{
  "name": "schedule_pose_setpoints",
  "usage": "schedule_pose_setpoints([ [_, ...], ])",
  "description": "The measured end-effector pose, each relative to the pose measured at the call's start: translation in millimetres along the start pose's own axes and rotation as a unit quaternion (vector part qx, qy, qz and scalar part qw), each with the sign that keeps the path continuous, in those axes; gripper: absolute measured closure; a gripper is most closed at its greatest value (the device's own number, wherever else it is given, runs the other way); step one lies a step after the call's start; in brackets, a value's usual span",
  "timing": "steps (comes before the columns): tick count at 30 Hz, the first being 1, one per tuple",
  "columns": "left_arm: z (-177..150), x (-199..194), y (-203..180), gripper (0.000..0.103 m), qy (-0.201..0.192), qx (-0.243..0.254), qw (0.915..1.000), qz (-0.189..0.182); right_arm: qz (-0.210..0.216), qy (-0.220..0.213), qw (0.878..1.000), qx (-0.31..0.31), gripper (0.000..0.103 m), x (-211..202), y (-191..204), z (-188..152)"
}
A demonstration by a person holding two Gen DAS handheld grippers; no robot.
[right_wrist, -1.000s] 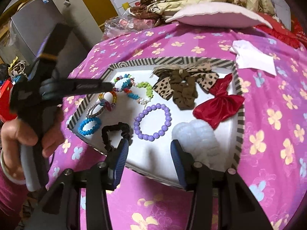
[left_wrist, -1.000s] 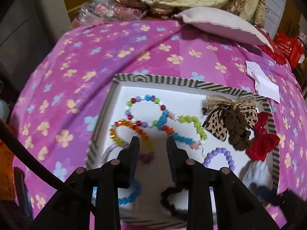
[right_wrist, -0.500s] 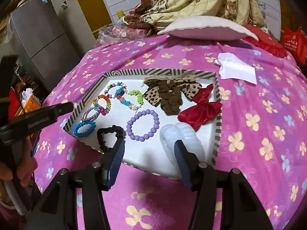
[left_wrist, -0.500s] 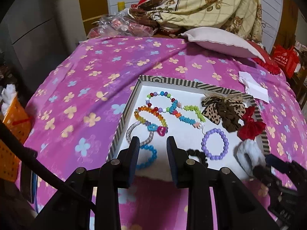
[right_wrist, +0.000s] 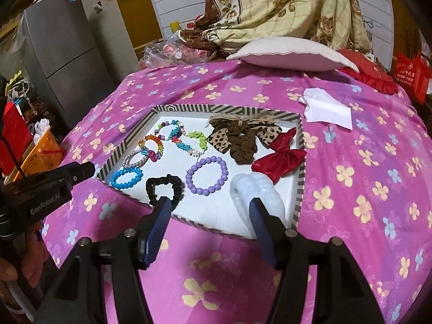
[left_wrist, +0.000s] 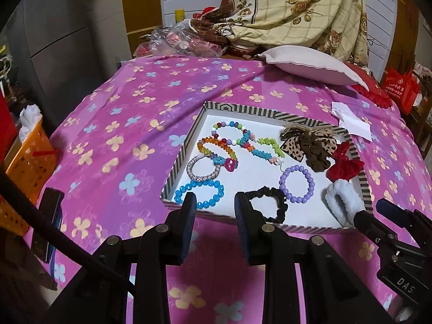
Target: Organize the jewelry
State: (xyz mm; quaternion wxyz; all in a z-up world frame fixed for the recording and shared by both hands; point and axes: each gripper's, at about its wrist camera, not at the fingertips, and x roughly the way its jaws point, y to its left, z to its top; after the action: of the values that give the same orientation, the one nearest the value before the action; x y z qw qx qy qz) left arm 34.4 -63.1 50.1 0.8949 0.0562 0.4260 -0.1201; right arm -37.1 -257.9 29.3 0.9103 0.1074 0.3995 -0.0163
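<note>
Blue ribbed pads line both grippers, and neither has anything between them. The left gripper stands partly open over the tray's near edge, its jaws apart and touching nothing. The right gripper gapes wider; its jaws have just been opening, with only air between them, and they hang above the near rim without contact.

The striped tray lies on a pink flowered cloth and holds all the jewelry. In the right wrist view, a blue bead bracelet sits at 8 o'clock, with a black scrunchie just beside it at 7. A purple bead bracelet lies near the centre. A white fluffy scrunchie is at 5 o'clock, partly behind the right jaw. A red bow rests at 3, a leopard bow with a brown scrunchie on it at 1, and a tangle of multicoloured bead bracelets at 10 to 11. A silver bracelet lies at 9.

Both grippers tilt downward toward the tray. A hand grips the left tool at the frame's left edge.
</note>
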Motion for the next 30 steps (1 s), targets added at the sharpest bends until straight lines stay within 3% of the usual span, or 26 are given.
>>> schedule_pose_setpoints([
  [30, -4.7, -21.0, -4.2, 0.062, -0.017, -0.005, 0.9998, 0.012, -0.01, -0.02, 1.0, -0.007, 0.036, -22.9, 1.3, 4.5],
])
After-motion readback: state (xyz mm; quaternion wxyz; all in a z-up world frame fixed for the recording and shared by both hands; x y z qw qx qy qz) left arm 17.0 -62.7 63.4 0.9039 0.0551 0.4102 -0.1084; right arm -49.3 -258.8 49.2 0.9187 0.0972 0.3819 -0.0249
